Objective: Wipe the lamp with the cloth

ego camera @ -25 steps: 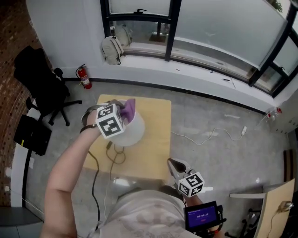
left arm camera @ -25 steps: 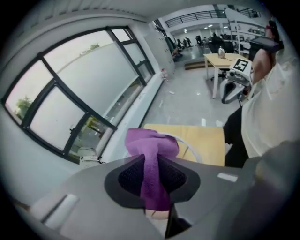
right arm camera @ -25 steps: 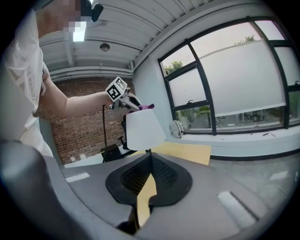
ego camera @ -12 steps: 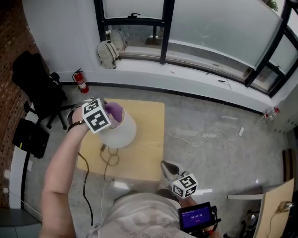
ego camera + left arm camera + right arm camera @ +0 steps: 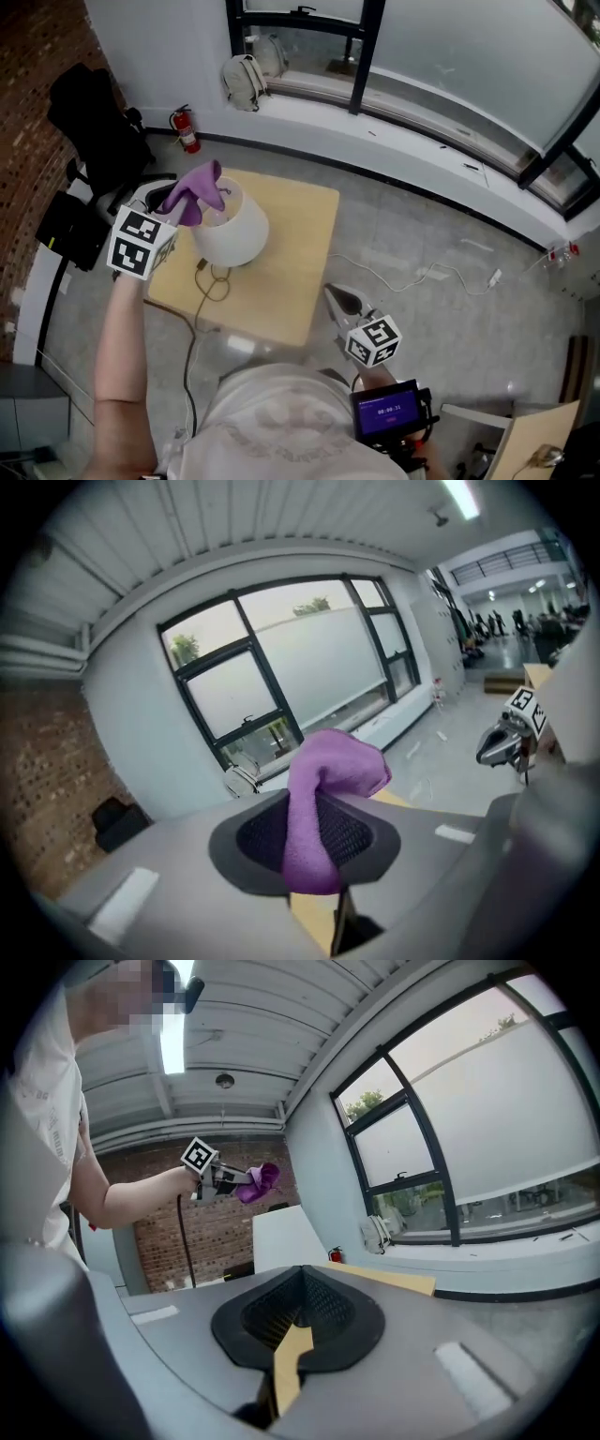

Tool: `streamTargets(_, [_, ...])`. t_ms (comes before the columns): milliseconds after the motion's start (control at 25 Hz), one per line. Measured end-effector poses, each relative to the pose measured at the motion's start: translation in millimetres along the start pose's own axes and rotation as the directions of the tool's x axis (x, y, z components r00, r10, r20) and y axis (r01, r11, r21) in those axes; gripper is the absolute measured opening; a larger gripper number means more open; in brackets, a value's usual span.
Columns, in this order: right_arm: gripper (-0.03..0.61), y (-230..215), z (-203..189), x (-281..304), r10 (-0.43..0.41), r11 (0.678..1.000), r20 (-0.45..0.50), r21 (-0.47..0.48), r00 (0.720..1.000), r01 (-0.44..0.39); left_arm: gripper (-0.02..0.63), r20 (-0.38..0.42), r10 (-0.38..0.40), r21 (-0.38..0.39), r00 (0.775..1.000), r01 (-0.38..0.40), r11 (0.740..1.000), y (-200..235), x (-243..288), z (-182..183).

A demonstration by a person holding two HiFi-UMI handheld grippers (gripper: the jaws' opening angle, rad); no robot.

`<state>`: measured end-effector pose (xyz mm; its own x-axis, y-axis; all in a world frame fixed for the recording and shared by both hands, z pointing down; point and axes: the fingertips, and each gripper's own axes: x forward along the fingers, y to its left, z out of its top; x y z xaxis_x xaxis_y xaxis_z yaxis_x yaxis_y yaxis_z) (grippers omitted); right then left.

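Left gripper (image 5: 174, 208): jaws closed on the purple cloth (image 5: 194, 186). In the left gripper view the cloth (image 5: 323, 780) sits pinched between the pads, and its free end stands up past the tips and folds over.

I have the cloth raised over the top rim of the lamp (image 5: 232, 234), on the side nearest the table's left edge. I cannot tell whether it touches the white shade. In the right gripper view the cloth (image 5: 261, 1180) shows just above and to the side of the shade top.

The lamp stands upright on the wooden table (image 5: 300, 244), close to the left edge and nearer the far left corner. Its cord (image 5: 214, 283) lies looped on the table in front of the base.

Right gripper (image 5: 341, 302): jaws closed with nothing between them, seen in its own view (image 5: 298, 1314). It is just beside the table's near right corner, well apart from the lamp.
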<state>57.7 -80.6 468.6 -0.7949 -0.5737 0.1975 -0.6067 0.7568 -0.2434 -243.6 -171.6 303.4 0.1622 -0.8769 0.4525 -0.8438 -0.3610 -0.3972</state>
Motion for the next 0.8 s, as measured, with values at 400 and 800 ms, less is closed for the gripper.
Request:
streamTargets(400, [0.014,2.5,32.8,3.5,0.188,0.98,0.033,-0.078,0.982,-0.185,0.075,0.214,0.166,-0.338,0.963,-0.087,0.937,-70.1,-71.9,-39.2])
streamTargets(800, [0.014,44.7,11.5,-9.8,0.391,0.911,-0.013,-0.138,0.92,-0.389,0.075,0.21,0.301,-0.586,0.93,-0.126,0.801,-184.0,-104.8,-122.7])
